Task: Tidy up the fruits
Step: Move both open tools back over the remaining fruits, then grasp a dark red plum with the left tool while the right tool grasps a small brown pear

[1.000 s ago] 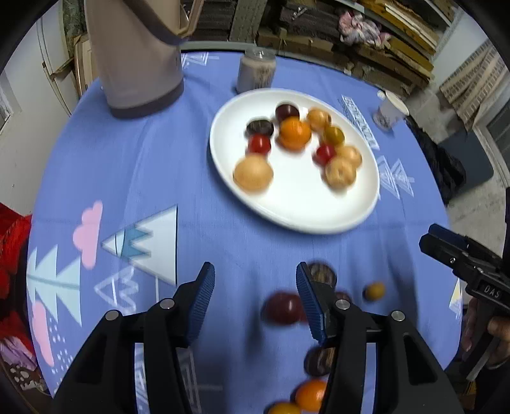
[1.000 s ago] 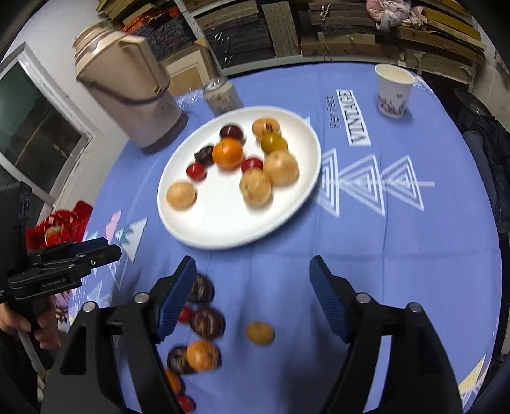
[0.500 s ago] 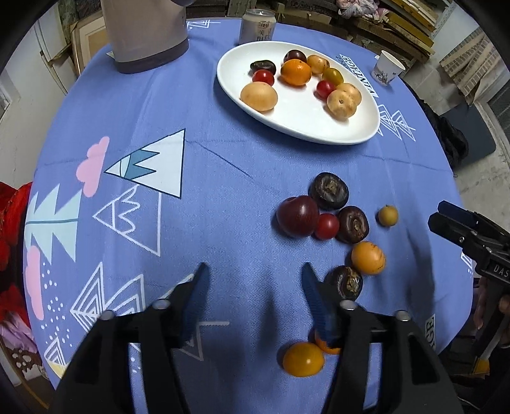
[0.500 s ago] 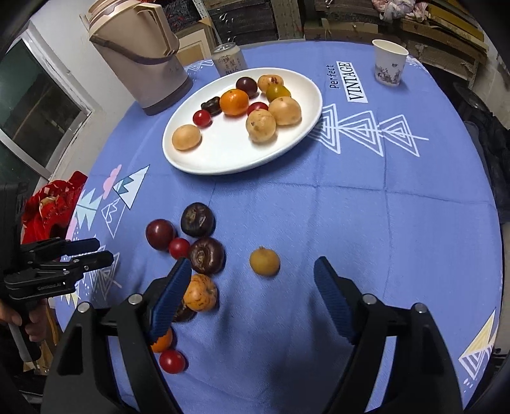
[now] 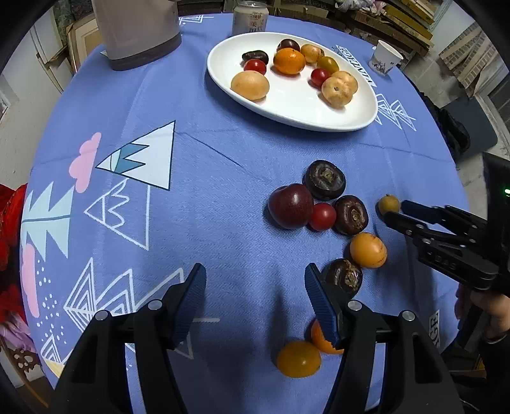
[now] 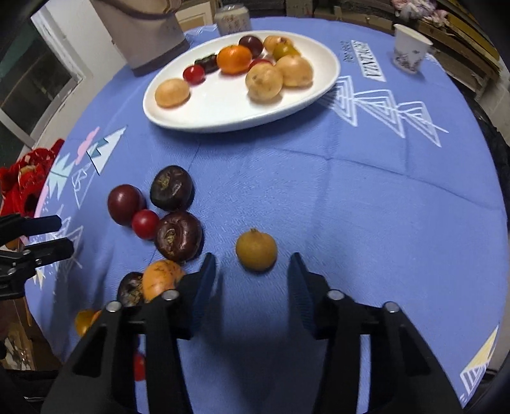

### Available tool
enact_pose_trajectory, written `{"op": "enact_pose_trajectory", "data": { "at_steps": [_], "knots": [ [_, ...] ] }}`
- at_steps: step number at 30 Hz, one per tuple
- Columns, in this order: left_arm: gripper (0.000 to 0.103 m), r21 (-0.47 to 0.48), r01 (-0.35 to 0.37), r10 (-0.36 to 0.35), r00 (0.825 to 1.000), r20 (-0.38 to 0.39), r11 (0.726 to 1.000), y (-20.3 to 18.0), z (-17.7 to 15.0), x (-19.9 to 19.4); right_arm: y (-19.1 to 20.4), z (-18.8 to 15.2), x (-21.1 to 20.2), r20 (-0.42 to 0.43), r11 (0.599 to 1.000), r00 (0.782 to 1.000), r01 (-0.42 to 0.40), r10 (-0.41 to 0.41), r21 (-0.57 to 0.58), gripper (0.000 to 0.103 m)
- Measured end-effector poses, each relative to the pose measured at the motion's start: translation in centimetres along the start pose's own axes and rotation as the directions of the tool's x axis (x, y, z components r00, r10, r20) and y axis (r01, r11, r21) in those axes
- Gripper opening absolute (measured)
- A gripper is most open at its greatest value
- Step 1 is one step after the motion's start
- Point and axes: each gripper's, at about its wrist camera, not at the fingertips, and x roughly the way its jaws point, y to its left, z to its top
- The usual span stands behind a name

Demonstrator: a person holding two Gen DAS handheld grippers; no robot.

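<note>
A white plate (image 5: 287, 108) at the far side holds several fruits. Loose fruits lie on the blue cloth: a dark red plum (image 5: 290, 206), a cherry tomato (image 5: 323, 216), three dark chestnut-like fruits (image 5: 324, 180), an orange loquat (image 5: 368, 250) and a yellow tomato (image 5: 298, 359). My left gripper (image 5: 255, 270) stands open over bare cloth, left of this cluster, with nothing between its fingers. My right gripper (image 6: 251, 257) hangs low over a small yellow-brown fruit (image 6: 256, 251). Its jaws are closing with the fruit between the tips, and the pads are apart from it.
A beige jug (image 5: 137, 35), a can (image 5: 250, 20) and a paper cup (image 5: 385, 57) stand at the back beside the plate. A red object (image 5: 9, 223) lies past the table's left edge. A hand (image 5: 484, 305) holds the right gripper's handle.
Both grippers have sunk toward the cloth. The left one's jaws have spread a little. The right one came down over the small yellow-brown fruit and its jaws have narrowed around it.
</note>
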Motion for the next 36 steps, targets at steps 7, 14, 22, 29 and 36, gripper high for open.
{"op": "enact_pose_trajectory", "data": {
  "at_steps": [7, 14, 22, 29, 36],
  "knots": [
    [0.065, 0.017, 0.000, 0.000, 1.000, -0.010, 1.000, -0.9, 1.5, 1.6, -0.7, 0.4, -0.4, 0.012, 1.000, 1.000, -0.019, 0.019, -0.007, 0.027],
    [0.063, 0.049, -0.005, 0.006, 1.000, -0.015, 0.999, -1.9, 3.2, 3.2, -1.9, 0.9, -1.7, 0.025, 0.999, 0.999, -0.046, 0.046, 0.015, 0.027],
    [0.050, 0.067, 0.045, -0.041, 0.998, -0.051, 0.997, -2.1, 4.4, 5.2, -2.0, 1.4, -1.6, 0.016, 0.998, 0.998, -0.063, 0.063, 0.018, 0.028],
    [0.041, 0.040, 0.098, -0.097, 0.995, -0.027, 0.994, -1.6, 5.2, 5.7, -1.5, 2.1, -1.7, 0.019, 0.997, 0.997, -0.074, 0.074, 0.007, 0.028],
    [0.040, 0.002, 0.081, -0.081, 0.996, 0.026, 0.997, -0.7, 4.9, 2.8, -1.6, 2.8, -3.5, 0.061, 0.996, 0.994, -0.087, 0.086, 0.011, 0.028]
  ]
}}
